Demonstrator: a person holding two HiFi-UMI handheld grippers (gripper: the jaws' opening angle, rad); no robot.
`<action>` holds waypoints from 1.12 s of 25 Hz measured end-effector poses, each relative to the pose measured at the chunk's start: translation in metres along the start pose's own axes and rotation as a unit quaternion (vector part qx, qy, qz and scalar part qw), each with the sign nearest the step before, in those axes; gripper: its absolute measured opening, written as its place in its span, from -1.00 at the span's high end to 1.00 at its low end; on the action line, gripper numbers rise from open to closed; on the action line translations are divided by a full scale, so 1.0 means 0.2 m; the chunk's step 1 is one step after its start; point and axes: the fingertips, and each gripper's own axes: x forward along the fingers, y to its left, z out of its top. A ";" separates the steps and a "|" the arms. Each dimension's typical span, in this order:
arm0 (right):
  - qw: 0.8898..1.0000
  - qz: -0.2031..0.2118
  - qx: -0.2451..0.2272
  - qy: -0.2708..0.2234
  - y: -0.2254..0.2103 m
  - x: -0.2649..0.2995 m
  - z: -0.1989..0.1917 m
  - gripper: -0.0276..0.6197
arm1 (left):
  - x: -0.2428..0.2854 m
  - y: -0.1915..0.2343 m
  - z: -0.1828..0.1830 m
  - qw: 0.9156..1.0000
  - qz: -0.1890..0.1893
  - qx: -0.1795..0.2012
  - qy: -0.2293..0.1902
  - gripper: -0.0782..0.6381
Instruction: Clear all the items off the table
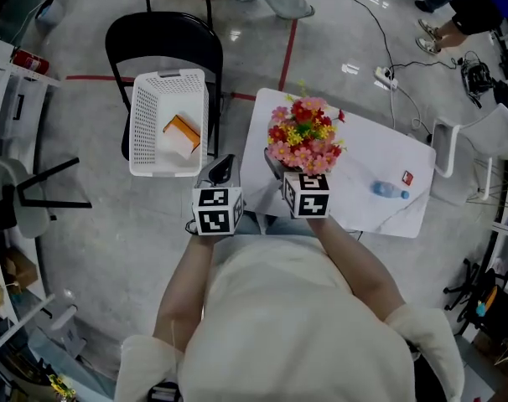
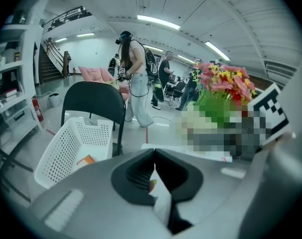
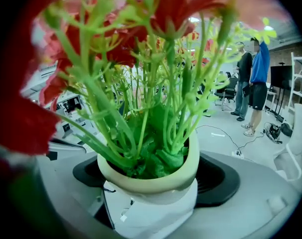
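A cream pot (image 3: 163, 190) of pink, red and yellow artificial flowers (image 1: 304, 136) is clamped in my right gripper (image 1: 281, 167) over the near left part of the white table (image 1: 371, 153). The stems and blooms fill the right gripper view, with the right gripper (image 3: 150, 176) shut on the pot's sides. My left gripper (image 1: 224, 166) hangs shut and empty beside the table's left edge, near the white basket (image 1: 141, 124). In the left gripper view, the left gripper (image 2: 153, 154) has its jaws touching. A blue water bottle (image 1: 390, 190) and a small red item (image 1: 407, 177) lie on the table's right part.
The basket stands on a black folding chair (image 1: 162, 36) and holds an orange box (image 1: 181, 131). Cables and a power strip (image 1: 385, 77) trail over the floor behind the table. A white chair (image 1: 489, 136) is at the right, shelving at the left. People stand in the background.
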 end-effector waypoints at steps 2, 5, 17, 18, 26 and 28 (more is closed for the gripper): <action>1.000 0.005 -0.005 0.000 0.05 0.03 0.02 -0.71 | -0.01 0.07 0.01 1.000 0.006 -0.004 -0.002 0.76; 1.000 0.015 -0.012 0.001 0.14 0.08 0.06 -0.71 | -0.03 0.16 0.02 1.000 0.014 -0.011 -0.004 0.76; 0.998 0.056 -0.041 0.001 0.44 0.21 0.17 -0.71 | -0.09 0.42 0.03 0.998 0.038 -0.039 -0.014 0.76; 0.997 0.059 -0.044 0.002 0.47 0.23 0.17 -0.71 | -0.10 0.44 0.03 0.998 0.040 -0.041 -0.015 0.76; 0.995 0.086 -0.059 0.006 0.69 0.34 0.22 -0.71 | -0.16 0.63 0.00 0.997 0.060 -0.056 -0.017 0.76; 0.994 0.094 -0.064 0.007 0.75 0.38 0.23 -0.71 | -0.18 0.68 -0.01 0.996 0.065 -0.062 -0.017 0.76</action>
